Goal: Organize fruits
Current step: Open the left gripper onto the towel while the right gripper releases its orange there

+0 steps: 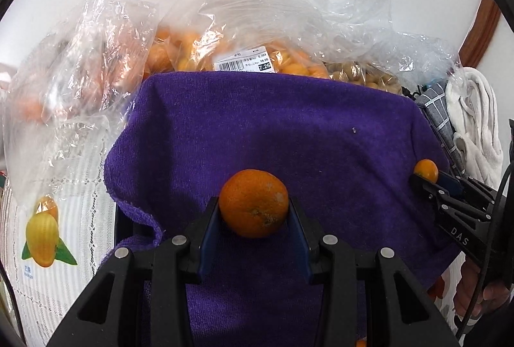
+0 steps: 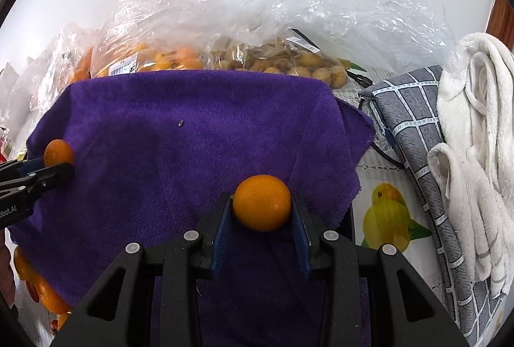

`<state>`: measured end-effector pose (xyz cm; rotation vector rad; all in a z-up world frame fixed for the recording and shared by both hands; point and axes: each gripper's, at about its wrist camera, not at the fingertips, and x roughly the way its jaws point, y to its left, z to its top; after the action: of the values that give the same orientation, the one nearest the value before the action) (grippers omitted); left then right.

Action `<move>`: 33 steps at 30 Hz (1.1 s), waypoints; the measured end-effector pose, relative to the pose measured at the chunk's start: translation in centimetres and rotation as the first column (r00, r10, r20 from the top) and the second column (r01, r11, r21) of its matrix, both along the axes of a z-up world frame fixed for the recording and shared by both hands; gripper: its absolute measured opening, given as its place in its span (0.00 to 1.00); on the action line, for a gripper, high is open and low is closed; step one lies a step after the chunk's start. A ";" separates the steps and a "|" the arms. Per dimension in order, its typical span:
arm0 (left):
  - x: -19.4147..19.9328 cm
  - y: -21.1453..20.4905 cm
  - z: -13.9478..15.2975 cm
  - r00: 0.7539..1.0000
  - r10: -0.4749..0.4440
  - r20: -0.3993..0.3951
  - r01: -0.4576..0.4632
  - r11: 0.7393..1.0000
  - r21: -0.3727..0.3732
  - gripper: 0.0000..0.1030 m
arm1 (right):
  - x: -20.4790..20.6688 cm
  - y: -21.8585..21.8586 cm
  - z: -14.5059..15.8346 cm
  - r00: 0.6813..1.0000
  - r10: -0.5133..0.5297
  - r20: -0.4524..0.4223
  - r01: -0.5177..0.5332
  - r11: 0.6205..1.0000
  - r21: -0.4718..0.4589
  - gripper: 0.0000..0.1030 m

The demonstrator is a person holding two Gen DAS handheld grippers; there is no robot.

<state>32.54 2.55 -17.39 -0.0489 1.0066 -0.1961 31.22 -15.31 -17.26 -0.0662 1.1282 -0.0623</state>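
My left gripper (image 1: 253,208) is shut on a dark orange mandarin (image 1: 252,196), held just above a purple towel (image 1: 273,128). In the right wrist view the right gripper (image 2: 261,205) is shut on a smoother, lighter orange (image 2: 261,196) over the same towel (image 2: 180,154). Each gripper also shows in the other's view: the right gripper (image 1: 428,176) with its orange (image 1: 425,168) at the towel's right edge, the left gripper (image 2: 53,163) with its mandarin (image 2: 57,151) at the left edge. Both point steeply down.
Clear plastic bags stand behind the towel: one of small oranges (image 1: 192,48) with a price label, one of brown round fruits (image 2: 289,64). Loose oranges (image 2: 48,295) lie at the towel's near left corner. A grey checked cloth (image 2: 414,135) and a white towel (image 2: 475,128) lie to the right.
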 end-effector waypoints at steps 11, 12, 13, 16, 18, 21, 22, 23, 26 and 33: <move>-0.1 -0.5 0.3 1.000 -0.006 -0.011 0.006 1.000 0.018 0.39 | -0.6 0.1 1.6 1.000 -0.006 -0.003 0.006 1.000 0.003 0.66; -0.1 -0.6 0.6 1.000 -0.006 -0.012 0.006 1.000 0.016 0.44 | -0.9 0.1 2.1 1.000 -0.011 0.000 0.011 1.000 -0.005 0.69; -0.3 -0.7 0.8 1.000 -0.009 -0.009 0.009 1.000 0.014 0.47 | -1.1 0.0 2.5 1.000 -0.014 0.002 0.014 1.000 -0.012 0.70; -1.2 -1.0 1.9 0.999 -0.019 0.036 0.019 1.000 0.016 0.58 | -2.0 -0.3 3.9 0.999 -0.041 0.010 0.042 0.998 -0.038 0.78; -1.9 -1.5 2.7 0.998 -0.027 0.056 0.025 0.999 0.036 0.58 | -2.8 -0.7 4.9 0.997 -0.070 0.016 0.070 0.997 -0.039 0.82; -3.4 -2.0 4.1 0.995 -0.041 0.093 0.035 0.998 0.061 0.58 | -4.0 -1.2 6.3 0.991 -0.133 0.024 0.135 0.984 -0.113 0.84; -4.1 -2.0 4.6 0.994 -0.036 0.107 0.029 0.997 0.065 0.58 | -4.5 -1.3 6.7 0.991 -0.134 0.028 0.136 0.982 -0.134 0.84; -4.8 -1.8 5.2 0.992 -0.029 0.120 0.022 0.998 0.066 0.58 | -5.0 -1.4 7.1 0.992 -0.125 0.033 0.129 0.982 -0.140 0.84; -6.7 -1.0 6.5 0.989 0.002 0.147 -0.011 0.998 0.059 0.58 | -6.6 -1.5 8.3 0.994 -0.098 0.053 0.104 0.988 -0.113 0.84; -11.2 1.8 8.1 0.987 0.052 0.154 -0.058 0.998 0.033 0.58 | -10.4 -1.4 9.7 0.994 -0.074 0.087 0.073 0.997 0.007 0.84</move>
<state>21.33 4.31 -9.32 -0.0264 0.8542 -0.1285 20.80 -16.71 -7.53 -0.0183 1.0436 -0.1275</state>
